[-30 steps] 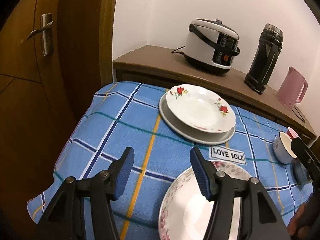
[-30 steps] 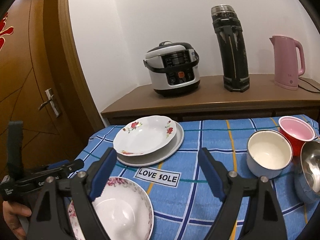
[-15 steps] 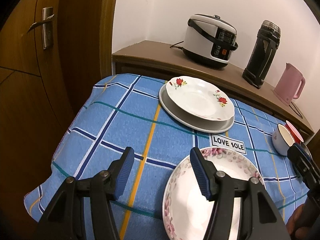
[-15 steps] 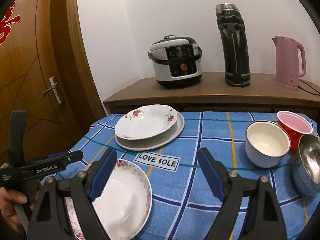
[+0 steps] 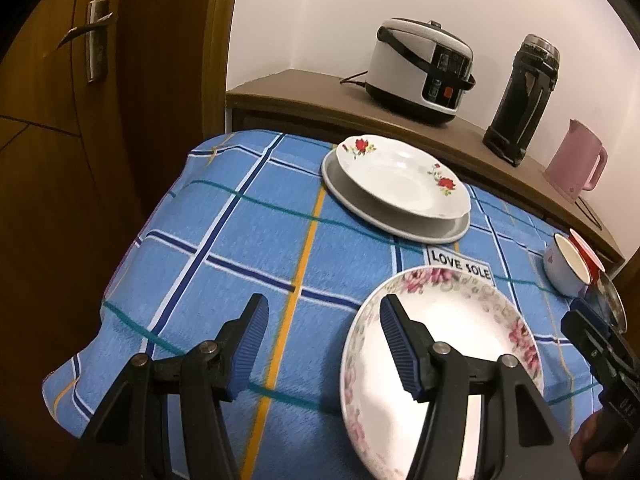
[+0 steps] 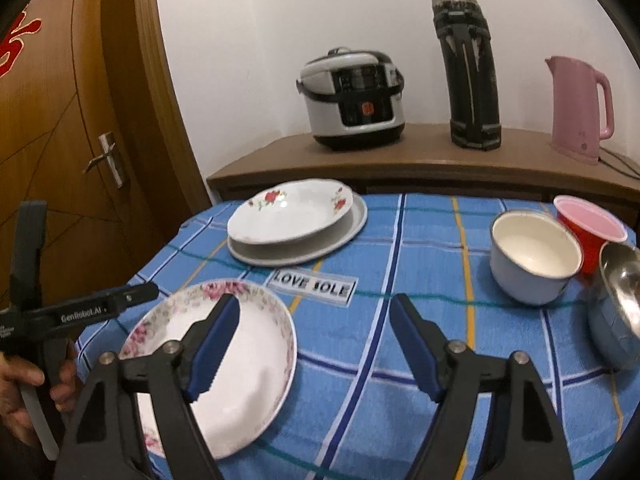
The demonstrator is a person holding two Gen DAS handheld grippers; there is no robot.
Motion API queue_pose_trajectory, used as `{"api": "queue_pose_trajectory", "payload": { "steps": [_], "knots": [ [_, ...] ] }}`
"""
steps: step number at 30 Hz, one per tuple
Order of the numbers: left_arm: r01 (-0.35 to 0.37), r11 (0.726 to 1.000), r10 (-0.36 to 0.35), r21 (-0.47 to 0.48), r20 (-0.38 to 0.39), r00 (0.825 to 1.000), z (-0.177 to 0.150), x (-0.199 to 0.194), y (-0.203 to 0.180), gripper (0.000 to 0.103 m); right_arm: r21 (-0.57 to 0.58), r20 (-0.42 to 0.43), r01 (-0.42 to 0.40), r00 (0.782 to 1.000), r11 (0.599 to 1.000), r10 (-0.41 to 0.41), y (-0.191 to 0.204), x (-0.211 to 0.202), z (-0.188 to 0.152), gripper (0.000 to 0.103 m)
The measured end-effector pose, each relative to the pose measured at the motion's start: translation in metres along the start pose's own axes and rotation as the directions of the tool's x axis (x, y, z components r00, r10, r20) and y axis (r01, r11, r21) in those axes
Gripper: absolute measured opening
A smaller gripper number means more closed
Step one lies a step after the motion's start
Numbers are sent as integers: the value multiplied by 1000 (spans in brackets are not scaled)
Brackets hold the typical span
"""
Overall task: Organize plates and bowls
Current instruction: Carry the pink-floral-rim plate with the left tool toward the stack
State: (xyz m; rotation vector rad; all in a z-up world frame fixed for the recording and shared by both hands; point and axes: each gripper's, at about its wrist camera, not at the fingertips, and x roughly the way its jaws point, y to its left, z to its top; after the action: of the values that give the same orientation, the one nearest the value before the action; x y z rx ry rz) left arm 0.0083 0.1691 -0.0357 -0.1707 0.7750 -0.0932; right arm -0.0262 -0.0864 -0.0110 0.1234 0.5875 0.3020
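Observation:
A pink-flowered plate (image 5: 472,340) (image 6: 256,344) lies near the front of the blue checked tablecloth. My left gripper (image 5: 320,320) hovers open over the plate's left rim, one pad above the plate, one above cloth. My right gripper (image 6: 316,316) straddles the plate's right rim with nothing pressed between its pads; its jaws are closing. Farther back a red-rose dish (image 5: 400,178) (image 6: 290,210) sits stacked on a grey plate (image 5: 440,230) (image 6: 340,236). At the right stand a white enamel bowl (image 6: 534,256), a red bowl (image 6: 588,228) and a steel bowl (image 6: 622,284).
A wooden sideboard (image 6: 420,160) behind the table carries a rice cooker (image 6: 352,100), a black flask (image 6: 468,68) and a pink kettle (image 6: 580,108). A wooden door (image 5: 80,120) stands to the left. A hand (image 6: 24,384) holds the left gripper's handle.
Both grippers have sunk toward the flowered plate, which looms larger in each view. The right jaws stand slightly narrower than before.

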Motion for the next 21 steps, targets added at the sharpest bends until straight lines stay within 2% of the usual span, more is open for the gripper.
{"api": "queue_pose_trajectory", "payload": {
  "steps": [8, 15, 17, 21],
  "knots": [
    [13, 1000, -13, -3, -29, 999, -10, 1, 8, 60, 21, -70, -46, 996, 999, 47, -1, 8, -15, 71],
    [60, 998, -60, 5, -68, 996, -15, 6, 2, 60, 15, -119, -78, 990, 997, 79, 6, 16, -21, 54],
    [67, 998, -66, 17, -68, 995, -15, 6, -2, 60, 15, -124, -82, 989, 996, 84, 7, 17, -22, 53],
    [41, 997, -36, 60, -70, 997, -16, 6, -12, 60, 18, -130, -79, 988, 997, 80, 8, 18, -22, 50]
  ]
}}
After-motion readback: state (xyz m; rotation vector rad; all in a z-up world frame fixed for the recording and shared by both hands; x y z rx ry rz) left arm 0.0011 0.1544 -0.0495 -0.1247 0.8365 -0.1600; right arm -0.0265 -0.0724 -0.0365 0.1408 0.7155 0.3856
